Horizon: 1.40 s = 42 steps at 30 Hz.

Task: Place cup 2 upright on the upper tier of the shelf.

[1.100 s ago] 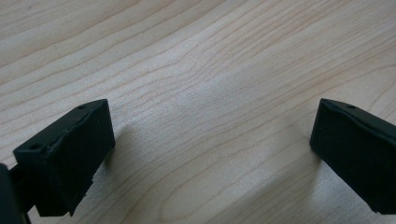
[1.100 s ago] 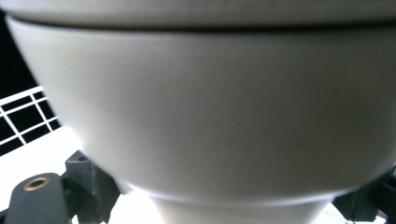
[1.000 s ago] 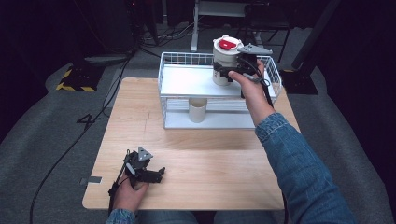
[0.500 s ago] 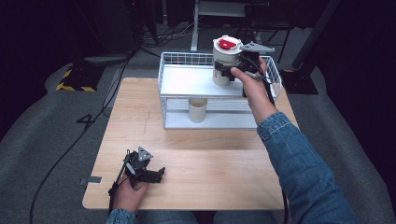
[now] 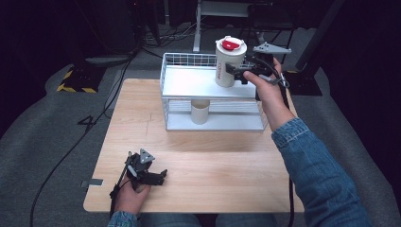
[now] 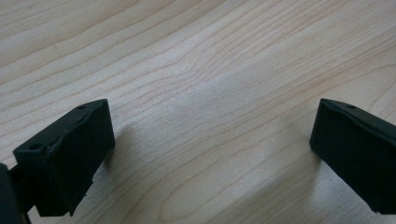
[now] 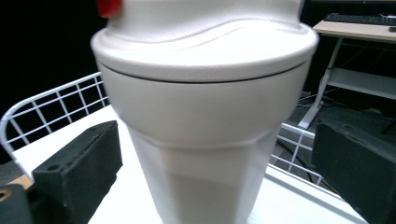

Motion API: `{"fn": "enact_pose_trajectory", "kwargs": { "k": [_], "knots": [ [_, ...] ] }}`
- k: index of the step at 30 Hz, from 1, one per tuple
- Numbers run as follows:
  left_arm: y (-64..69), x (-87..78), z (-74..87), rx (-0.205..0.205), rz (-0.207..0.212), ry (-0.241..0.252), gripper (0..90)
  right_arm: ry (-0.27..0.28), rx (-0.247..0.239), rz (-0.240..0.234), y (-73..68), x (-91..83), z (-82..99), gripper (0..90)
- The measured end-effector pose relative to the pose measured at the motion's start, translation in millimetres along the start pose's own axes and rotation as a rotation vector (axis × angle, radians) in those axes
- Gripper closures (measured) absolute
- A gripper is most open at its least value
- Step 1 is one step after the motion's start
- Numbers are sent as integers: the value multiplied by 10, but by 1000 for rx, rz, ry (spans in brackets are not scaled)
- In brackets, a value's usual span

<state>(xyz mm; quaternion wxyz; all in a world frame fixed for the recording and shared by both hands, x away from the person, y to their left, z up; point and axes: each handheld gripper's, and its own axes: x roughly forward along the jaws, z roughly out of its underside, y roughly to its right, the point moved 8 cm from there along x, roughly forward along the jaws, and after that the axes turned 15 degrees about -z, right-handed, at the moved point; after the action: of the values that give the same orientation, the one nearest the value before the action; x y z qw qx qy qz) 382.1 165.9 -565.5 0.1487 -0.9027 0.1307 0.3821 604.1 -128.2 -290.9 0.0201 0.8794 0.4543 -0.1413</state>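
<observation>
A white lidded cup [image 5: 229, 64] with a red tab stands upright on the top shelf of a white wire rack [image 5: 189, 80]. My right gripper [image 5: 239, 72] is at the cup's right side. Its jaws have just been opening. In the right gripper view the cup [image 7: 205, 121] is still between the jaws of that gripper [image 7: 219, 140], with a gap on each side. My left gripper [image 5: 158, 176] rests on the wooden table [image 5: 213, 156] near the front left. In the left gripper view the gripper [image 6: 212, 135] stands open over bare wood.
A smaller beige cup [image 5: 200, 111] stands on the rack's lower shelf. The rack takes up the far middle of the table. Cables and desk legs [image 5: 198, 28] lie on the dark floor behind.
The right gripper's jaws have opened off the white cup and the hand has drawn slightly to the right. The cup stays on the top shelf. The left hand has not moved.
</observation>
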Motion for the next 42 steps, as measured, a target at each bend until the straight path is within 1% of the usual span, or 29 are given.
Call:
{"fn": "enact_pose_trajectory", "kwargs": {
  "k": [4, 8, 13, 16, 19, 22, 28, 33, 35, 42],
  "knots": [
    [1, 1, -1, -1, 0, 1, 4, -2, -6, -13, -34, -109, -3, 29],
    [4, 1, 0, -3, 2, 1, 4, -3, -8, -39, -89, -204, 7, 39],
    [4, -3, 4, -4, 0, 2, 4, -16, -23, -69, -194, -344, 56, 43],
    [8, -14, 15, -2, 2, 0, 4, -14, -29, -80, -244, -445, 85, 45],
    [11, -20, 20, -3, 4, 1, 4, -23, -30, -97, -297, -565, 146, 52],
    [10, -20, 21, -2, 3, 3, 4, -39, -34, -103, -328, -680, 215, 59],
    [12, -20, 21, -2, 4, 2, 4, -53, -56, -109, -406, -929, 309, 72],
    [9, -7, 6, 2, 7, 5, 3, -67, -69, -114, -470, -1130, 424, 84],
    [8, -5, 4, 2, 8, 3, 3, -70, -64, -120, -495, -1208, 476, 86],
    [-2, 21, -22, 3, 9, 1, 3, -92, -52, -106, -524, -1453, 687, 98]
  ]
}}
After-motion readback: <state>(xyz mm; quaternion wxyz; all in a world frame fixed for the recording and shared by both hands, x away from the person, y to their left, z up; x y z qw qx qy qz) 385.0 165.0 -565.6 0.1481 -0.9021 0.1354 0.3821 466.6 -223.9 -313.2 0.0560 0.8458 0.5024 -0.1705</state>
